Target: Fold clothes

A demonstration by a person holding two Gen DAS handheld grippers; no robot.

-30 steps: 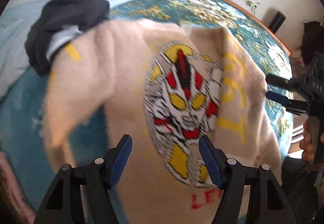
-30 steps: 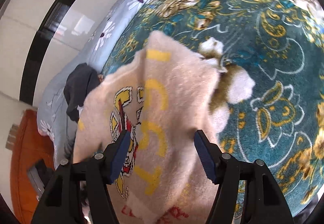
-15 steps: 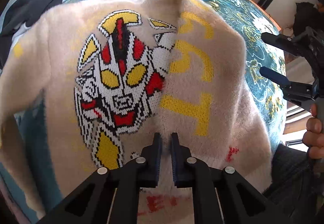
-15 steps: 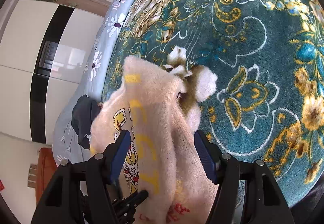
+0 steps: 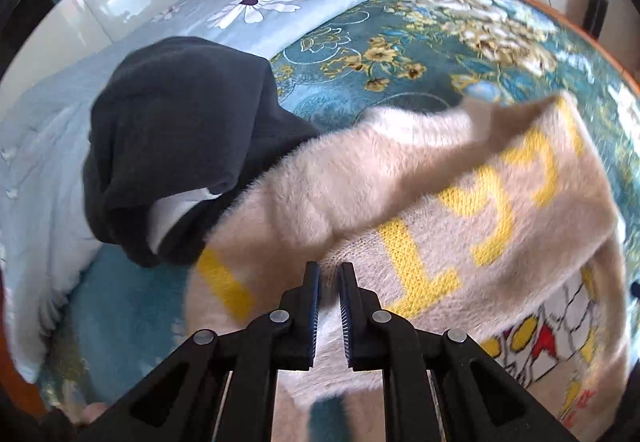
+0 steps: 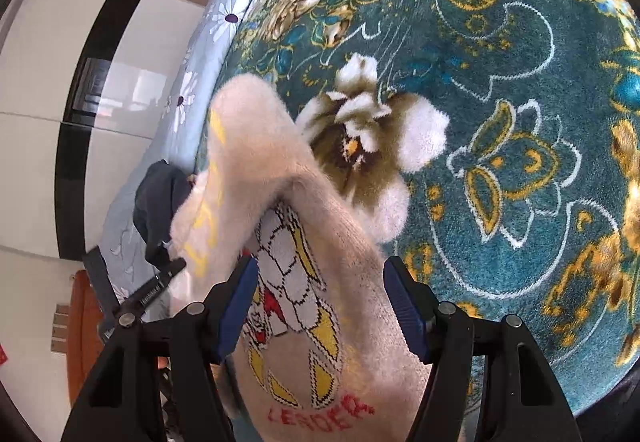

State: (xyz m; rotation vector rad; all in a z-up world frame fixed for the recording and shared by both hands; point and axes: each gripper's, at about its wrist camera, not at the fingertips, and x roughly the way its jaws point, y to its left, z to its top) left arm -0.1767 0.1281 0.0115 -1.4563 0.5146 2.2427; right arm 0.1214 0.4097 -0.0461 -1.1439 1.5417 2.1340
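Nearly shut, the left gripper [image 5: 329, 284] pinches a fold of the fuzzy cream knitted sweater with yellow letters and a cartoon mask [image 5: 460, 210], lifting it over the teal floral blanket [image 5: 360, 82]. Beside it, the right gripper [image 6: 322, 308] gapes wide, sweater between its jaws but ungripped. Folding looks barely begun; a dark crumpled garment [image 5: 176, 130] waits alongside.
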